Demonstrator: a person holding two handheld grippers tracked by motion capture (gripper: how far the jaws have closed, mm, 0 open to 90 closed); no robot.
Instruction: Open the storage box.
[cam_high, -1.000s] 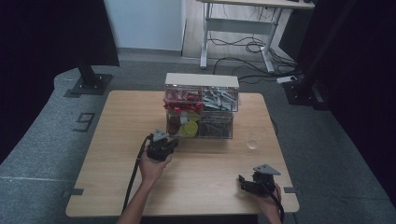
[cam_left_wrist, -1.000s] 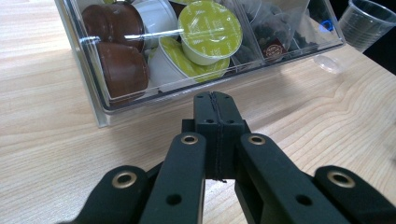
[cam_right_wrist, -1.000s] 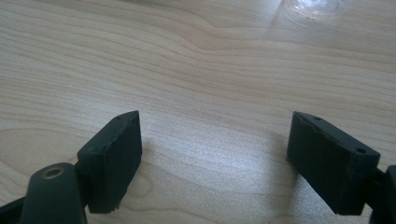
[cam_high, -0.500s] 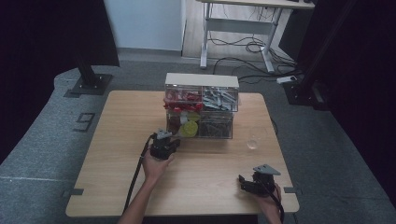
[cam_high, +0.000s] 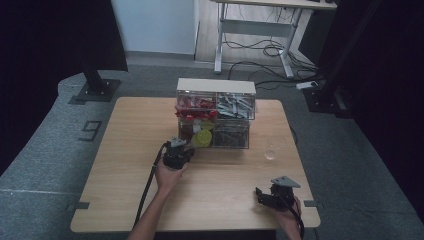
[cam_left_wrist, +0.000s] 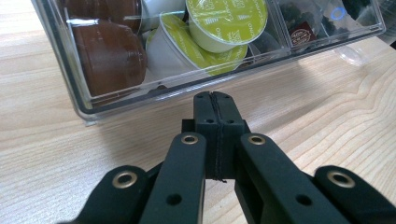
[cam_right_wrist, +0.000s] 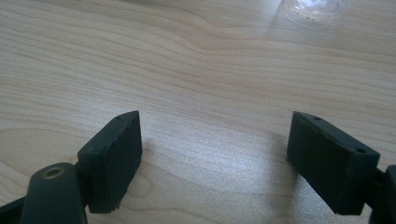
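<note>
Left hand-held gripper (cam_high: 186, 152) sits low over the wooden tabletop (cam_high: 125, 165), jaws pressed flat together with nothing between them; in the left gripper view the closed tips (cam_left_wrist: 215, 105) lie just short of the front wall of a clear plastic drawer (cam_left_wrist: 70, 56), near it but whether touching cannot be told. Drawer belongs to a clear organiser box (cam_high: 216, 112) standing toward the far middle of the tabletop, pale lid on top, compartments above and below. The lower left drawer juts forward of the box front. Inside it: brown capsules (cam_left_wrist: 109, 53) at the left, pale capsules with yellow-green foil lids (cam_left_wrist: 226, 18) beside them, one lid facing the front wall. A divider separates these from a darker compartment to the right, contents small and hard to read. From the high view, red items (cam_high: 195, 105) fill the upper left compartment and grey ones (cam_high: 235, 104) the upper right. Right hand-held gripper (cam_high: 261, 196) rests near the front right edge of the tabletop, well apart from the box; jaws stand wide apart, bare wood between them in the right gripper view (cam_right_wrist: 215, 158). A small clear round dish (cam_high: 270, 154) lies on the tabletop between the right gripper and the box, empty-looking.
</note>
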